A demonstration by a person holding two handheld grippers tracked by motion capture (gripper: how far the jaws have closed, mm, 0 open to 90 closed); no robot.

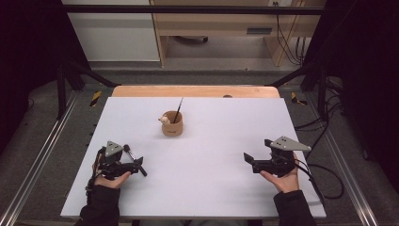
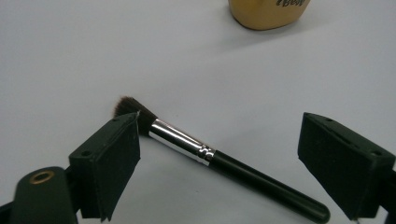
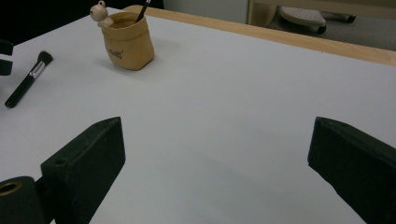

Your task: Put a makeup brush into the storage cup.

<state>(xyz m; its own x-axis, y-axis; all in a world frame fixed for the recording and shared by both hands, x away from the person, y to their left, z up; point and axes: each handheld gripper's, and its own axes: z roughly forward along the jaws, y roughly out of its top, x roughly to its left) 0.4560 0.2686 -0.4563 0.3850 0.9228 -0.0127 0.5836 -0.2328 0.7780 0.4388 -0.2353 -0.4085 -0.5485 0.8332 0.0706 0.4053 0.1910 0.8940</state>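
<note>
A make-up brush (image 2: 187, 142) with dark bristles, a silver ferrule and a black handle lies flat on the white table (image 1: 211, 141) at the left. My left gripper (image 2: 219, 135) is low over it with its jaws wide apart on either side; the pads do not press on the brush (image 1: 135, 161). The left jaw's pad stands right at the bristles. In the high view the left gripper (image 1: 137, 165) points right. My right gripper (image 1: 249, 162) rests at the right side, open, with bare table between its jaws (image 3: 215, 135).
A tan cup (image 1: 172, 124) with a small bear figure (image 1: 164, 120) on its rim stands at the table's middle back, a thin brush (image 1: 179, 109) upright in it. The cup (image 3: 128, 42) also appears in the right gripper view. A wooden edge (image 1: 195, 91) borders the far side.
</note>
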